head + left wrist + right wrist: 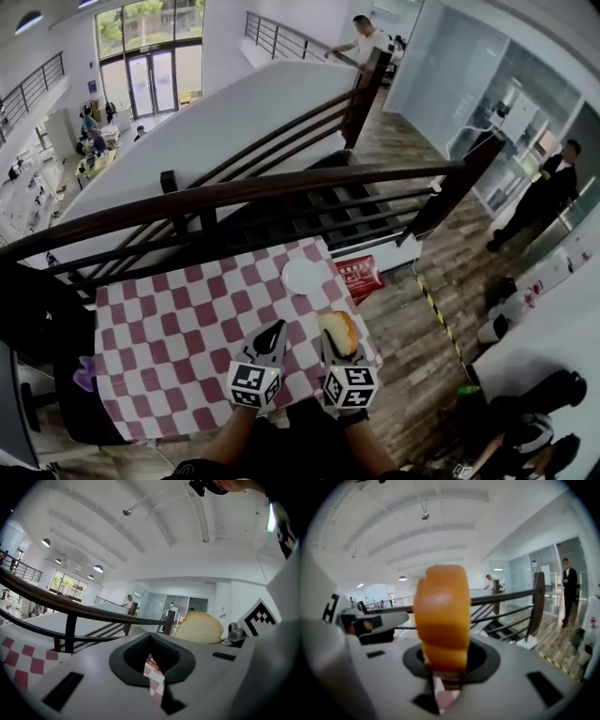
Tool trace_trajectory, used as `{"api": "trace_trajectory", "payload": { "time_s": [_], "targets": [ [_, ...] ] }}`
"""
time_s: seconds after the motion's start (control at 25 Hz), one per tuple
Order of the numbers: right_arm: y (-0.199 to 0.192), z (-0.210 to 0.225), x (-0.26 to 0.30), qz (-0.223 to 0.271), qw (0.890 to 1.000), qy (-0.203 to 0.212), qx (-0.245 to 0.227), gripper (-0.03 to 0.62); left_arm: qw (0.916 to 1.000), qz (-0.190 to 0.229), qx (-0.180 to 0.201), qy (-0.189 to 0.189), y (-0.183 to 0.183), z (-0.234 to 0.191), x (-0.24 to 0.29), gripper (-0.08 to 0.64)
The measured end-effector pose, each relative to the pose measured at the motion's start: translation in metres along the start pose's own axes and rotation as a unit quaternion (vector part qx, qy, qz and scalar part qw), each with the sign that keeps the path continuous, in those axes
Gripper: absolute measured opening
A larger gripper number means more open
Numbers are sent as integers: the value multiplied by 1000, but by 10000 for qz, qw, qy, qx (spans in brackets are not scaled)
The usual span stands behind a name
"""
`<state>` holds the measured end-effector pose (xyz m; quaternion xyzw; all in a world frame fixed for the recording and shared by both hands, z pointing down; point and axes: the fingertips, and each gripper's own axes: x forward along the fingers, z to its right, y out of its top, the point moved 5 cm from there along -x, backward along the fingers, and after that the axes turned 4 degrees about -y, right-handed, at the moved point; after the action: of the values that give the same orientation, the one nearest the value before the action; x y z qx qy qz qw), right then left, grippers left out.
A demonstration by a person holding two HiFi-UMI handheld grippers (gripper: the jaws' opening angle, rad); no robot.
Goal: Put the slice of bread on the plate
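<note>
My right gripper (336,339) is shut on a slice of bread (338,332) with a golden-brown crust and holds it on edge over the near right part of the table. In the right gripper view the bread (442,616) stands upright between the jaws of the right gripper (443,670). The white plate (302,277) lies empty at the table's far right, a short way beyond the bread. My left gripper (273,337) hovers just left of the right one, shut with nothing in it. From the left gripper view the bread (199,627) shows to the right.
The table (169,328) wears a pink-and-white checkered cloth. A dark wooden railing (234,192) and a stairwell run right behind it. A red box (361,275) sits on the floor by the table's far right corner. A purple object (86,373) is at the left edge.
</note>
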<state>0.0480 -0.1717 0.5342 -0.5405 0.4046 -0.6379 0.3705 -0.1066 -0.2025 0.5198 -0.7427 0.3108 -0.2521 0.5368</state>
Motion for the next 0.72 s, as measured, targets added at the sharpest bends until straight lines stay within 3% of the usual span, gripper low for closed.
{"api": "trace_trajectory", "payload": {
  "time_s": [0.24, 0.72],
  "targets": [
    [-8, 14, 37, -246, 9994, 106, 238, 100, 9988, -460, -172, 15, -19, -13, 30, 17],
    [-37, 49, 132, -1299, 9895, 499, 389, 100, 9899, -1187, -576, 515, -67, -56, 98, 17]
  ]
}}
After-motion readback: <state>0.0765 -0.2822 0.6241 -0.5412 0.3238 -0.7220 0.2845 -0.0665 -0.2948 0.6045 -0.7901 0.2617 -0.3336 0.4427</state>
